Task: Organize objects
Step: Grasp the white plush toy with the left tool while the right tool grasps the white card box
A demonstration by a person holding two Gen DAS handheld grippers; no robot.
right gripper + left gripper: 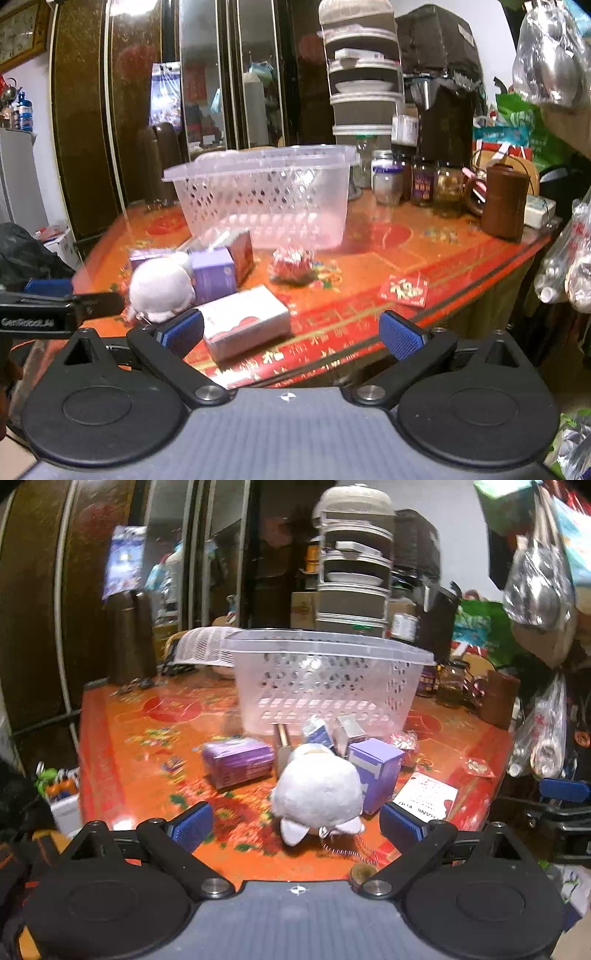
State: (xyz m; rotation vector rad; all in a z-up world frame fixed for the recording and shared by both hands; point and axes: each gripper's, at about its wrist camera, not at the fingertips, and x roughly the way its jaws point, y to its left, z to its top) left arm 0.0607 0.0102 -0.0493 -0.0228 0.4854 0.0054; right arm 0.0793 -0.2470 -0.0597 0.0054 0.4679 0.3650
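1. The left hand-held gripper (295, 827) is hovering just above the desk (140, 746) with its blue-padded jaws spread wide and gripping nothing; the white plush toy (318, 794) is lying between them, clear of both pads.
2. The right hand-held gripper (293, 336) is also standing wide open and empty, over the desk's near edge, with the white gift box (245, 321) lying just ahead of its left pad.
3. In the left wrist view, the clear perforated basket (325, 679) is sitting at 12 o'clock from the plush toy, looking empty through its walls.
4. A purple packet (236, 762) is lying at 10 o'clock from the toy, and an upright lavender box (373, 775) is standing just beside it at 3 o'clock.
5. A red foil-wrapped bundle (291, 264) is resting in front of the basket, and a small red envelope (404, 290) is lying well apart at 3 o'clock from it.
6. Glass jars (386, 177) are lining the desk's far edge at 3 o'clock from the basket.
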